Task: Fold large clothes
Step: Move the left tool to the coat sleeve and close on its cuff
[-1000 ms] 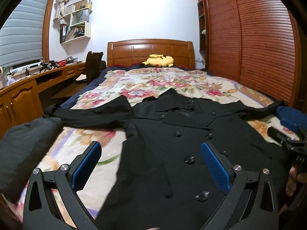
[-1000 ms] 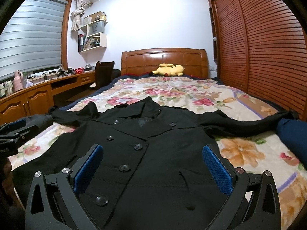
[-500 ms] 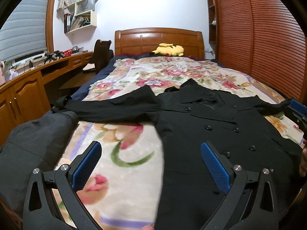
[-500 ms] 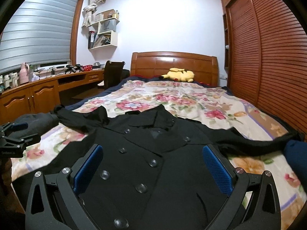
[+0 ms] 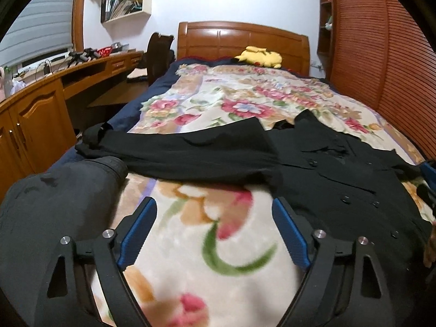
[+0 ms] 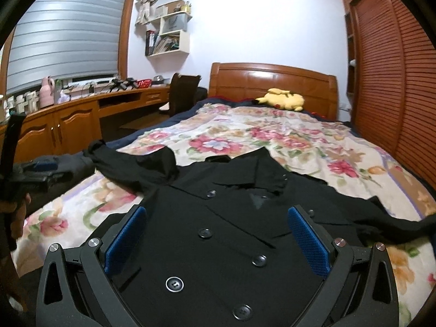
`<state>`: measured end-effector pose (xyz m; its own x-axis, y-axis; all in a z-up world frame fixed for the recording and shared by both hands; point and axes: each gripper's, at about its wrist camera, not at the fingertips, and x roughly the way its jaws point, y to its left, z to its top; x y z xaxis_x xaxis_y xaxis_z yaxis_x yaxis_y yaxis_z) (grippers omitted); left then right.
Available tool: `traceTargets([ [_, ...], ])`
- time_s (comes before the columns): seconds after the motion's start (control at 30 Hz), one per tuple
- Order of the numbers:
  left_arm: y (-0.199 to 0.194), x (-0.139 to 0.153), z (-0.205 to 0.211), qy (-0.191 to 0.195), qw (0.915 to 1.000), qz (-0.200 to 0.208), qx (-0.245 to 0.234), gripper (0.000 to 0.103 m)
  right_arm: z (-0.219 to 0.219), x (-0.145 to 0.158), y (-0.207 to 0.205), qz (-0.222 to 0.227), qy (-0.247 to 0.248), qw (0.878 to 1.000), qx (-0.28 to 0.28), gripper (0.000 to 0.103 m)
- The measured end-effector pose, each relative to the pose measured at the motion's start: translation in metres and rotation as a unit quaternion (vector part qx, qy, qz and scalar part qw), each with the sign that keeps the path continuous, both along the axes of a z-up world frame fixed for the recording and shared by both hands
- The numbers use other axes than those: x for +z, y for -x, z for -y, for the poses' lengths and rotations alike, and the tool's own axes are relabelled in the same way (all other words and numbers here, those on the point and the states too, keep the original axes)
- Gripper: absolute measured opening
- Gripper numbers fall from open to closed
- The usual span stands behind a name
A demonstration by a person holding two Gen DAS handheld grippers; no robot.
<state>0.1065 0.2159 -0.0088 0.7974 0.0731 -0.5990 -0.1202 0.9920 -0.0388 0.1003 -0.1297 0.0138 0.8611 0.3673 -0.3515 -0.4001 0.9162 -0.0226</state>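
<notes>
Bedroom: we find the black coat (image 6: 218,234) spread flat, unfolded, on the floral bed (image 5: 218,245).
Change: our left tongs (image 5: 215,231) swung off the coat toward its sleeve (image 5: 177,158), jaws just narrowing, nothing between.
Right tongs (image 6: 218,239): spread, empty.

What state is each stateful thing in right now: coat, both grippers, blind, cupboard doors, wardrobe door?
Black coat: spread flat, buttoned, sleeves out, unfolded.
Left gripper: open, jaws have just been closing, only blanket between them.
Right gripper: open, over the coat front.
Window blind: lowered.
Cupboard doors: closed.
Wardrobe door: closed.
</notes>
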Motion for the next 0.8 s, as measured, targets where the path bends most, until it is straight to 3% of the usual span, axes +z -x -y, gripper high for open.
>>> traceTargets([
  [0.33, -0.062, -0.012, -0.064, 0.033, 0.9972, -0.049, 0.046, 0.076, -0.01, -0.006, -0.043, -0.043, 0.012, 0.999, 0.029, 0.102],
  [0.57, -0.109, -0.025, -0.106, 0.054, 0.9923, -0.075, 0.082, 0.076, -0.017, -0.002, -0.044, -0.047, 0.026, 0.998, 0.037, 0.102],
  [0.8, -0.148, -0.051, -0.12, 0.076, 0.9855, -0.117, 0.097, 0.074, -0.019, -0.004, -0.049, -0.054, 0.032, 0.997, 0.038, 0.102],
])
